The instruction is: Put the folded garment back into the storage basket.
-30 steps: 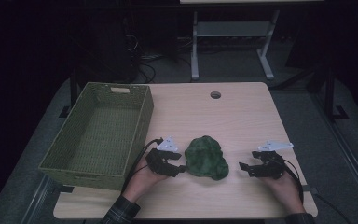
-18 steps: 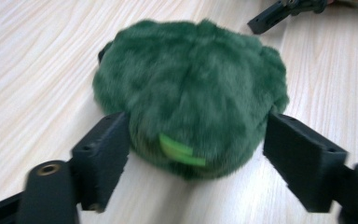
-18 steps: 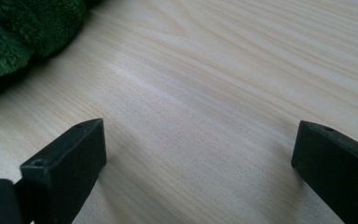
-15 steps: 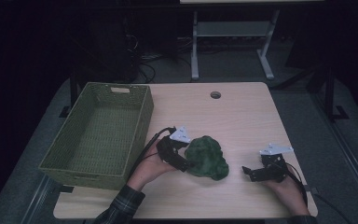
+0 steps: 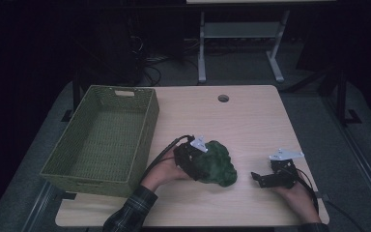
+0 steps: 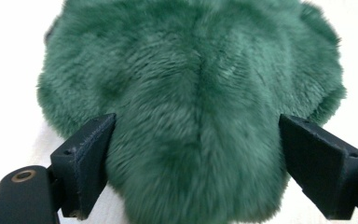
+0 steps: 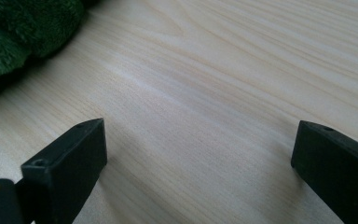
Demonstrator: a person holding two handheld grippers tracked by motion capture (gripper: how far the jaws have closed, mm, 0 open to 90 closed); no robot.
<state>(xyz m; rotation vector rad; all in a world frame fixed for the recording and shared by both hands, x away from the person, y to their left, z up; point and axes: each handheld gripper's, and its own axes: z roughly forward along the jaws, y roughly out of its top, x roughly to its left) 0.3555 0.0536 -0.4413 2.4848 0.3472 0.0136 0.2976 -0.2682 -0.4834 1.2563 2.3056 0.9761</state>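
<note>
We saw the green plush toy (image 5: pixel 217 164) lying on the tabletop (image 5: pixel 251 121), in the near half and a little right of the basket (image 5: pixel 104 133). The basket was a woven green one and stood at the left side of the tabletop, apart from the toy.

The left gripper (image 5: pixel 195 162) was at the toy's left side, and in the high view its black body overlapped the fur. In the left gripper view, the toy (image 6: pixel 191 93) lay between the two black jaws, with its narrow lower part reaching down between them. The jaws had just been opening and stood wide, one at each side of the fur. The left one was at the edge of the fur and the right one too, but we could not see them pressing into it, so we counted this gripper as released around the toy, not grasping it.

The right gripper (image 5: pixel 265 178) was to the right of the toy and clearly apart from it, low over the tabletop, and it pointed toward the toy. Its jaws had also just been opening and stood spread, with only bare wood (image 7: pixel 205 116) between them. In the right gripper view, a part of the toy (image 7: pixel 23 32) showed at the upper left corner, away from the jaws.
</note>
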